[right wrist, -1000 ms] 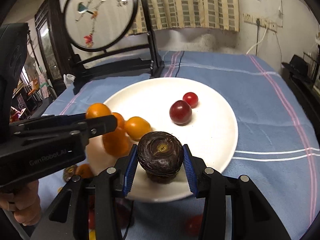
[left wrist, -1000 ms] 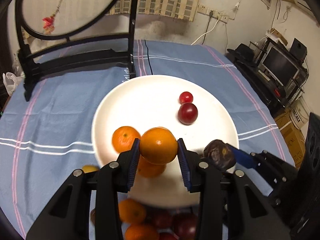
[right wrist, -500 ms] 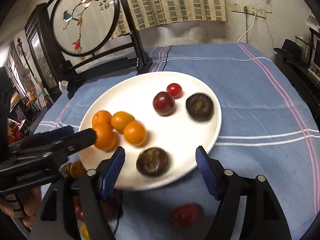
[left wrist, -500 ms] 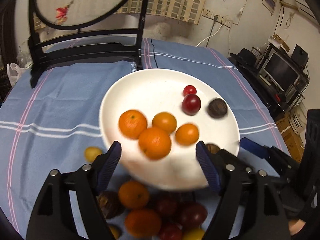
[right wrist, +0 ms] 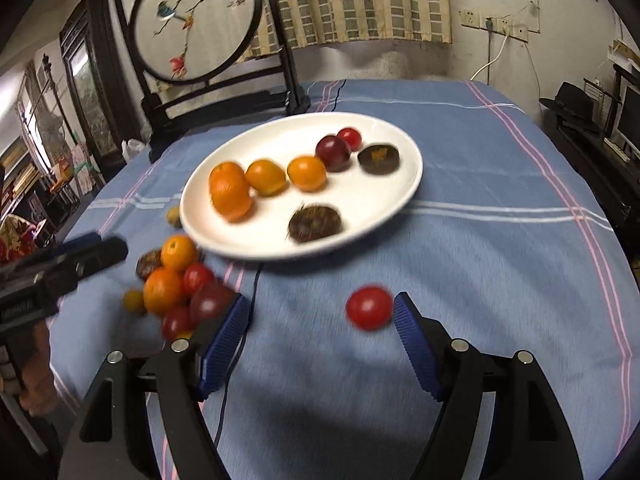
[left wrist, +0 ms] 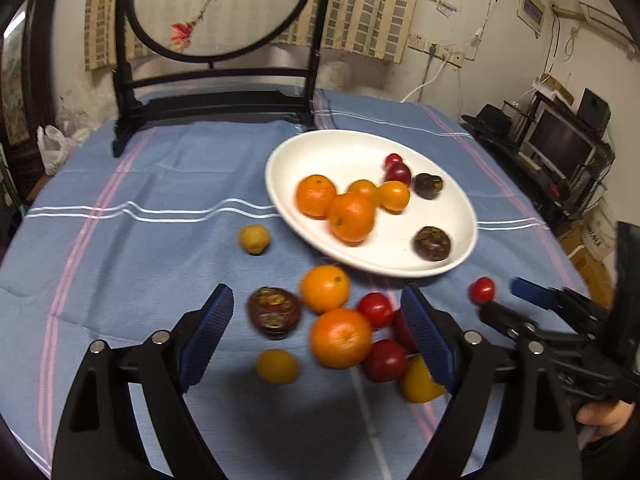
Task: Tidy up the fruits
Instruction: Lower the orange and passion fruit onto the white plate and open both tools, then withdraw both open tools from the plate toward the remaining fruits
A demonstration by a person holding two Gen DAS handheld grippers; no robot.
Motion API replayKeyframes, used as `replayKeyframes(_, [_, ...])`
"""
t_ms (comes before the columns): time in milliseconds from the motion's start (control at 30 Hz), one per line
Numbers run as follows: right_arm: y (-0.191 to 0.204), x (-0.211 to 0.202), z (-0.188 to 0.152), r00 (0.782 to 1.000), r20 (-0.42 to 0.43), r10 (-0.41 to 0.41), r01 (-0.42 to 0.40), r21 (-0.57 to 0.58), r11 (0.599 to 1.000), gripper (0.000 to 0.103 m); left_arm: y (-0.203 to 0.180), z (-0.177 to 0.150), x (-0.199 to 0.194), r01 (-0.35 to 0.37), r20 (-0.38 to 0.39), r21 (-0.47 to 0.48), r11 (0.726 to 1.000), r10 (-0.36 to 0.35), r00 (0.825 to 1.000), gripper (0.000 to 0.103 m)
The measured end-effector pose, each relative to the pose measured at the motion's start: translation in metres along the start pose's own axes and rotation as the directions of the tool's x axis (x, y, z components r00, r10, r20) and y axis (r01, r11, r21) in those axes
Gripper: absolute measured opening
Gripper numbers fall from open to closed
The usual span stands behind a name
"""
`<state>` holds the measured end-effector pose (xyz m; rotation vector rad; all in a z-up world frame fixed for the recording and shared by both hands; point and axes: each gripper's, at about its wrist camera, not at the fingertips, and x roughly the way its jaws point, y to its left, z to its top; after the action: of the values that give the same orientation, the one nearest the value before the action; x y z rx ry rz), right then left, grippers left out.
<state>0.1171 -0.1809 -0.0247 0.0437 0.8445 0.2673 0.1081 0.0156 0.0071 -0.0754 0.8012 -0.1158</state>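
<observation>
Round white plate [left wrist: 280,196] holds smooth oranges [left wrist: 351,217], a plum [left wrist: 397,173] and wrinkled dark fruits [left wrist: 431,243]; left gripper [left wrist: 320,334] and right gripper [right wrist: 320,336] both gape empty over blue cloth [right wrist: 480,264]

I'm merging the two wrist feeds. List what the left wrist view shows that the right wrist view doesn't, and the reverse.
Only the left wrist view: the yellow fruit in full behind its right finger, and the monitor.
Only the right wrist view: the dark cabinet at left.
Both: the white plate with eight fruits, the lone red tomato, and both open grippers, left gripper, right gripper.
</observation>
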Motion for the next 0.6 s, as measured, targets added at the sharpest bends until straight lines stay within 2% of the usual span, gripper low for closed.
replayKeyframes(100, [0.010,-0.008,-0.010,1.000,-0.005,0.015,-0.015,-0.021,1.000,0.076,0.012,-0.001,0.000,-0.017,0.006,-0.021,1.000,0.017,1.000,0.084])
replayKeyframes(267, [0.036,-0.016,-0.027,0.998,-0.032,0.046,-0.049,-0.082,0.995,0.076,0.031,-0.008,0.003,0.005,-0.012,-0.083,0.997,-0.006,1.000,0.084])
replayKeyframes(433, [0.061,-0.009,-0.033,0.996,-0.065,0.056,-0.065,-0.143,0.988,0.076,0.039,-0.012,0.008,0.019,-0.013,-0.098,0.995,-0.020,1.000,0.084])
replayKeyframes(600, [0.078,0.008,-0.034,0.994,-0.101,0.029,-0.048,-0.197,0.979,0.076,0.046,-0.014,0.014,0.024,-0.043,-0.115,0.993,-0.029,0.999,0.084])
